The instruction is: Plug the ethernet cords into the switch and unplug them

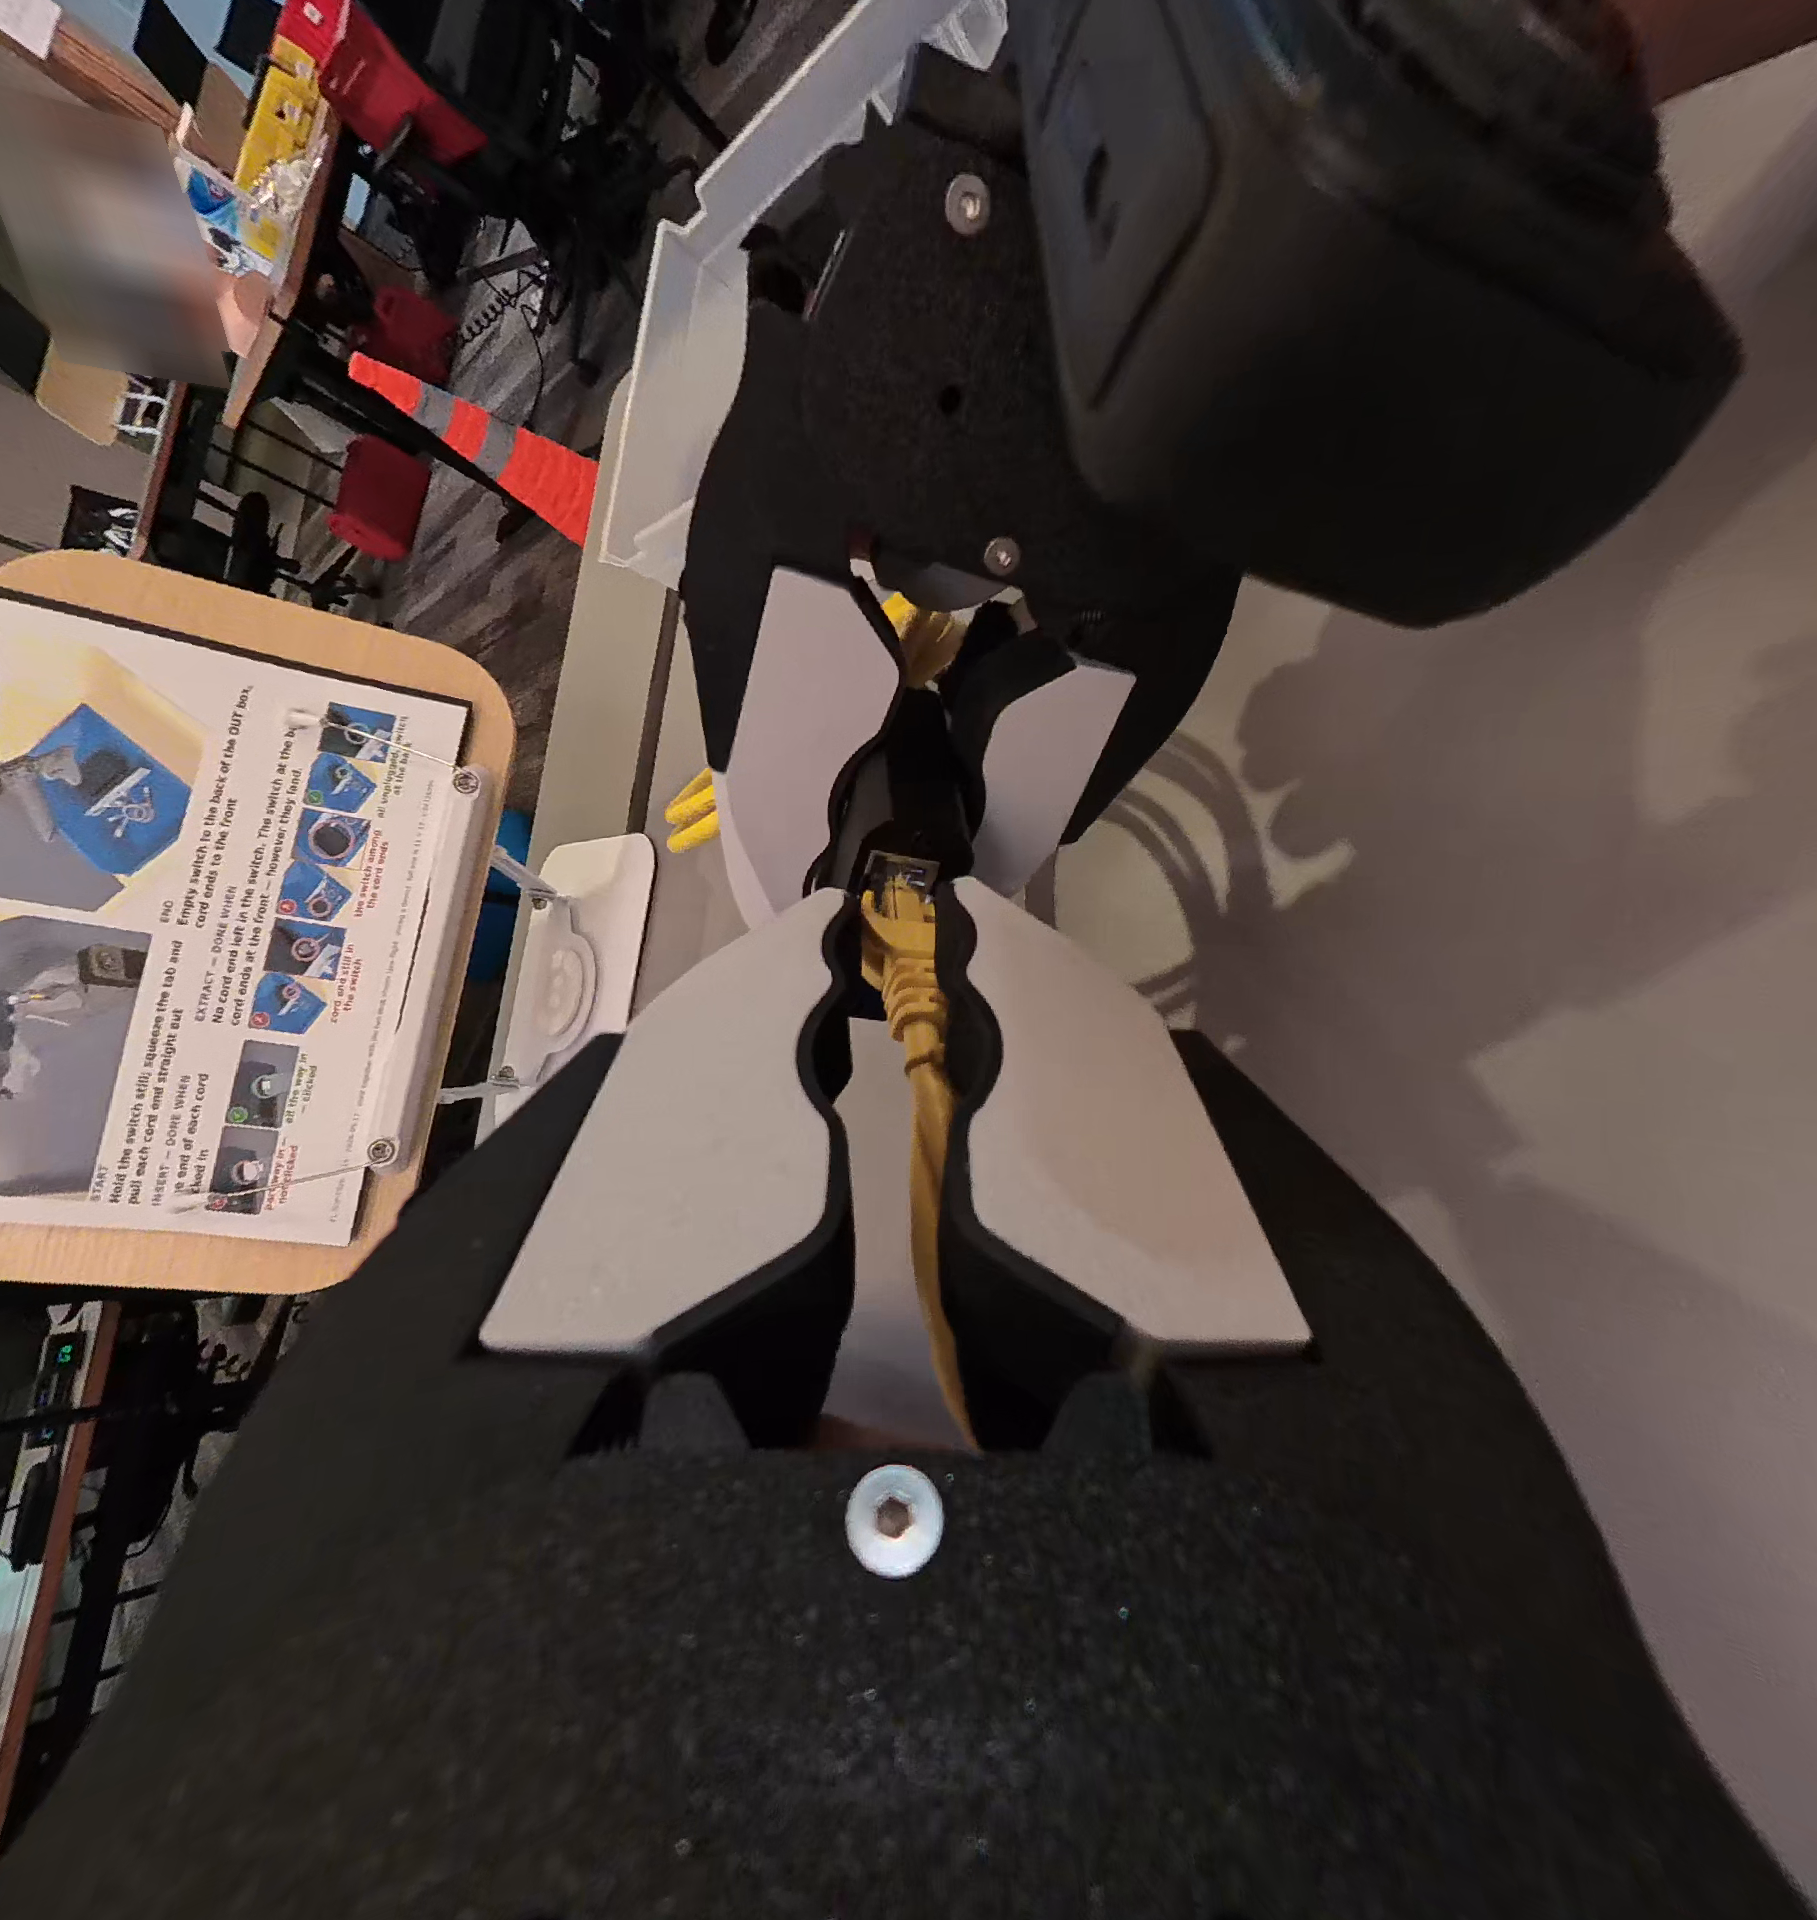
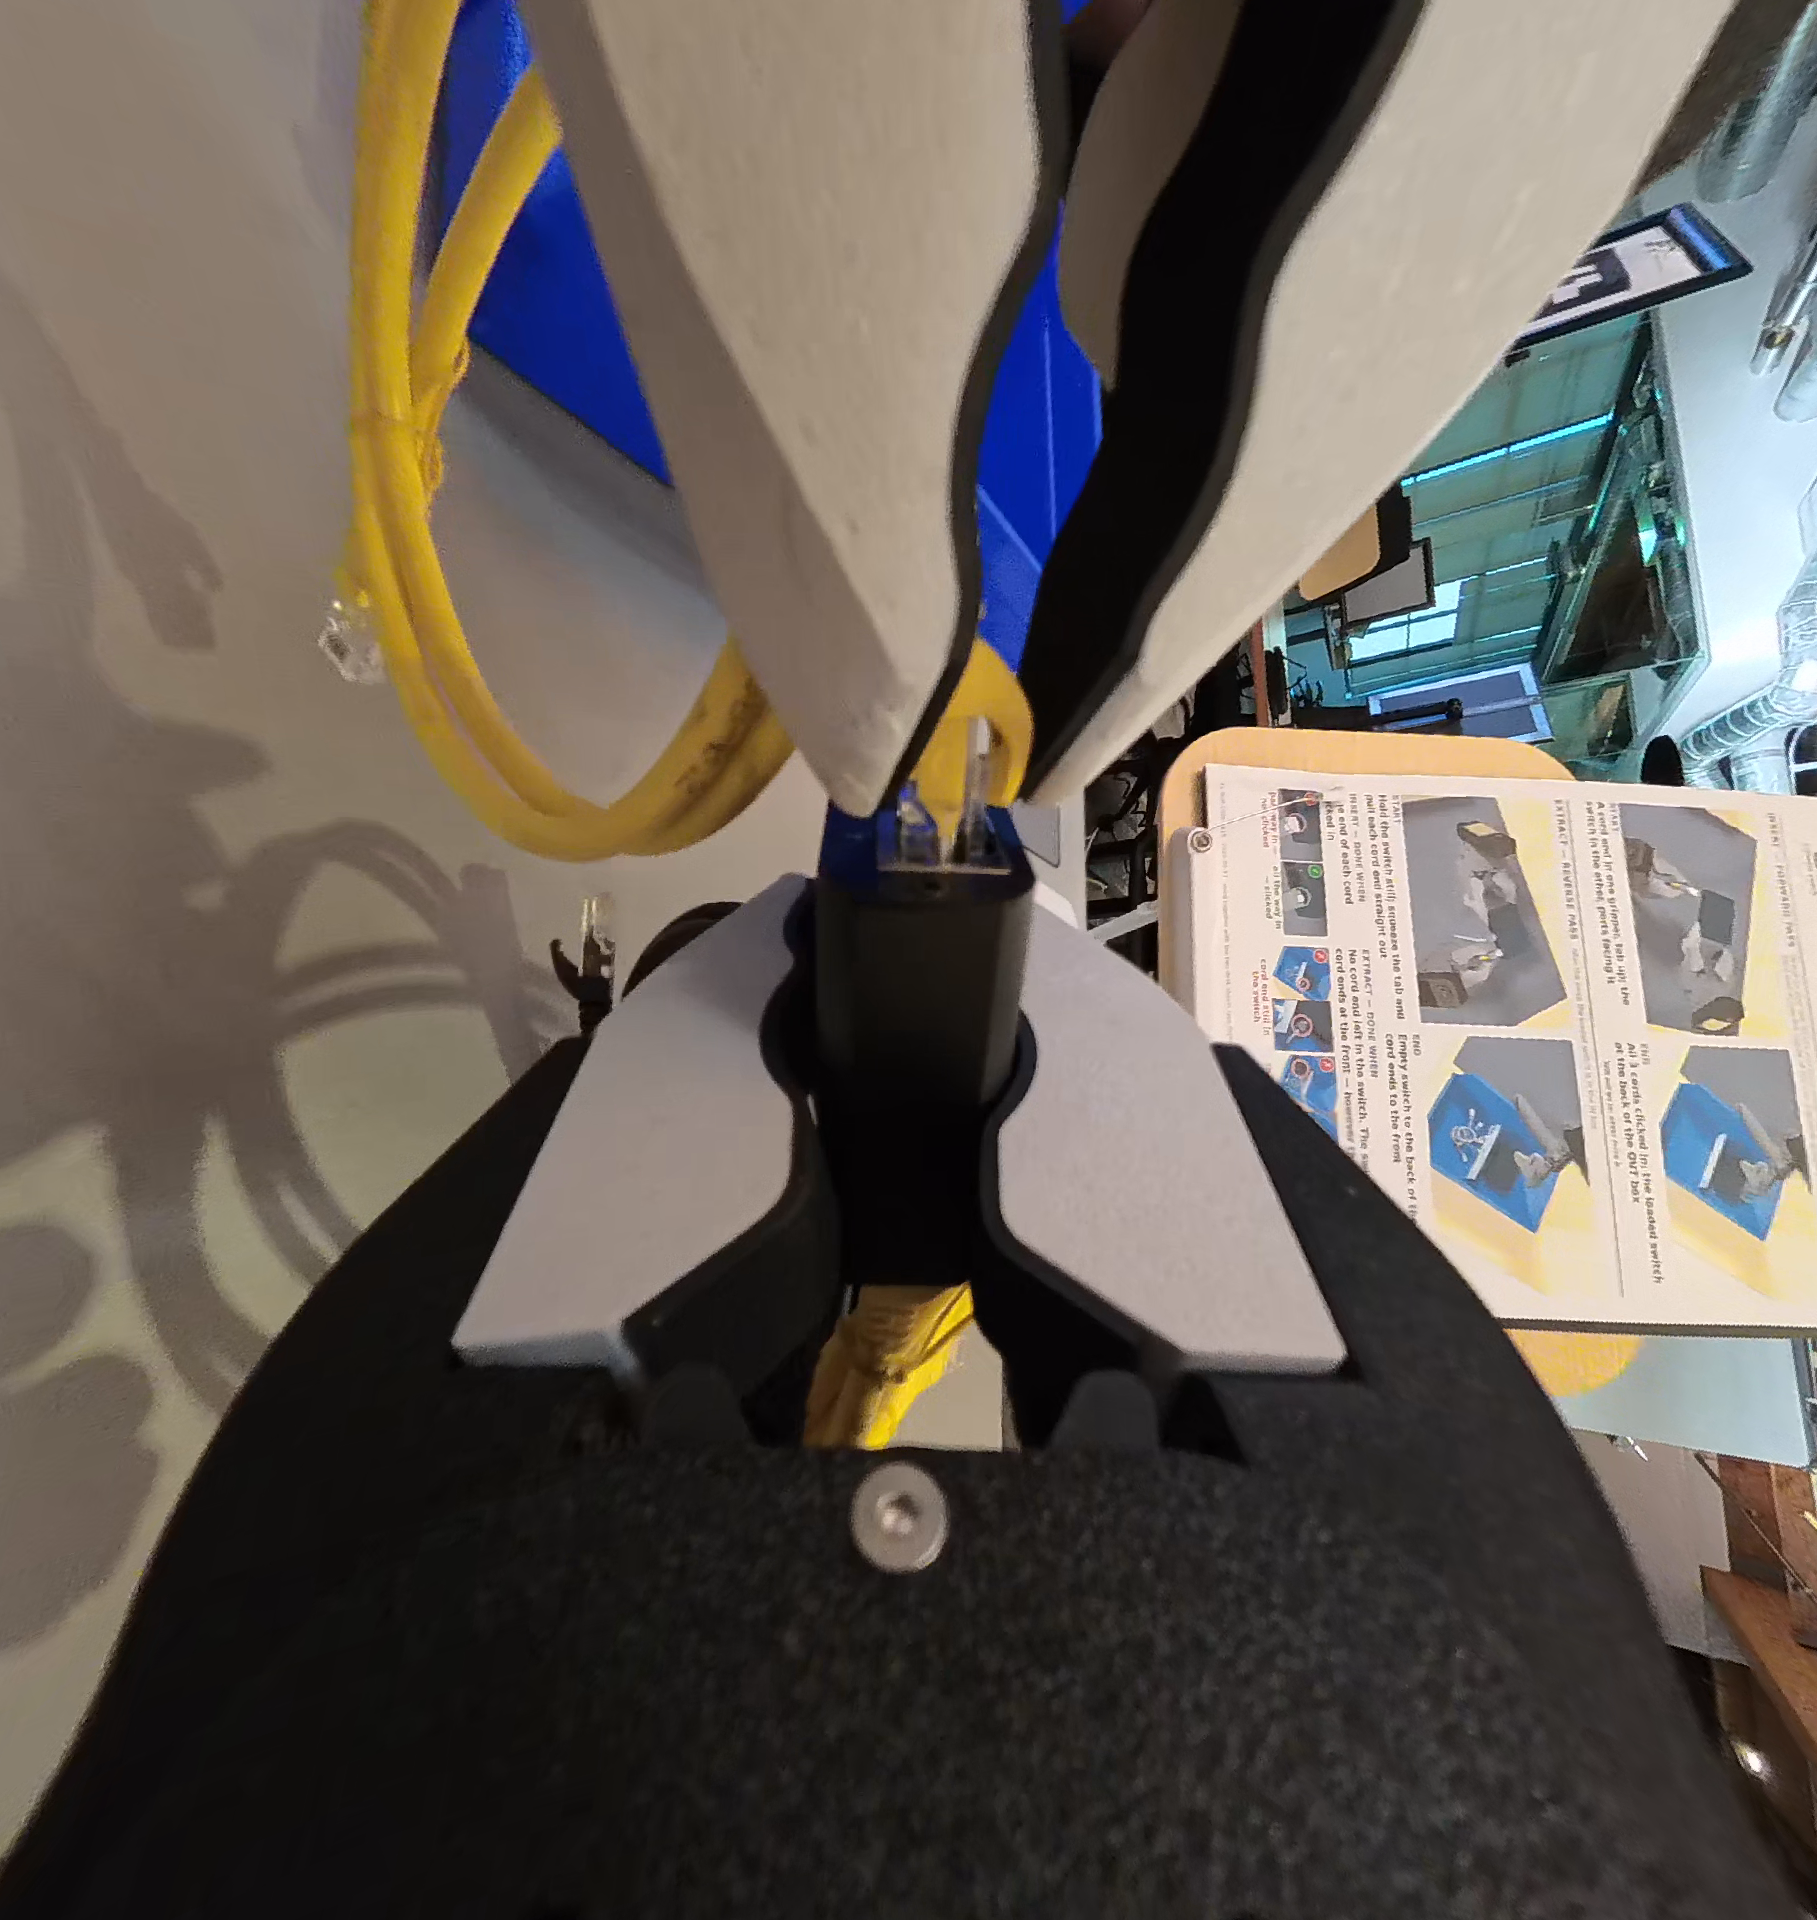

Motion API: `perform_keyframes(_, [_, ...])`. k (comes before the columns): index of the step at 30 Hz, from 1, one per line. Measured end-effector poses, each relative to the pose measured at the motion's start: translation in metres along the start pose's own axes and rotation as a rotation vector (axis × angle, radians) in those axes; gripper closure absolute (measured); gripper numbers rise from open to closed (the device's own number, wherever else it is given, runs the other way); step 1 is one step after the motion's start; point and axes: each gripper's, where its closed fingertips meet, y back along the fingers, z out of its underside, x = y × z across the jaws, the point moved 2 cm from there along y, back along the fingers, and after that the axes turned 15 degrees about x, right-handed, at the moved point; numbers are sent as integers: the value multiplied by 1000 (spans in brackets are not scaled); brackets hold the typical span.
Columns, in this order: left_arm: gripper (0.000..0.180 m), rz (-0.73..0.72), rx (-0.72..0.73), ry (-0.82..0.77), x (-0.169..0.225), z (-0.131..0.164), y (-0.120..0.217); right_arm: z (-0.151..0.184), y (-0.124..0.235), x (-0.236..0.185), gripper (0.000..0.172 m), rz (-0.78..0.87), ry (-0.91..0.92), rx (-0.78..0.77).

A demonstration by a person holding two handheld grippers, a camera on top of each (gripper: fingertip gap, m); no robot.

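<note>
While my right fingers (image 2: 909, 997) are clamping the black switch (image 2: 919, 997) upright above the grey surface (image 2: 156, 727), my left fingers (image 1: 899, 935) are pinching the yellow ethernet cord (image 1: 914, 997) at its plug, whose tip is sitting at the switch's port.

Matt black plastic switch (image 2: 919, 997), glossy yellow rubbery cord (image 2: 416, 582), clear plastic plug (image 2: 348, 644), pale wooden board (image 1: 260, 1262)
</note>
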Motion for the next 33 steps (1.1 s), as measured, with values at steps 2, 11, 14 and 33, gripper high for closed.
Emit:
perform_keyframes(2, [167,2,-13,7,1,1,-1,1,-1,-2,146,-4,5,-8])
perform_keyframes(11, [168,9,-27,21,1,2,-2,2,-4,-4,145,-21,-20,5])
perform_keyframes(14, [167,-18,-30,-16,-2,-2,3,2,-2,0,145,-18,-30,19])
perform_keyframes(33, [167,-413,-200,-109,-62,54,-9,38,25,25,145,42,-46,-67])
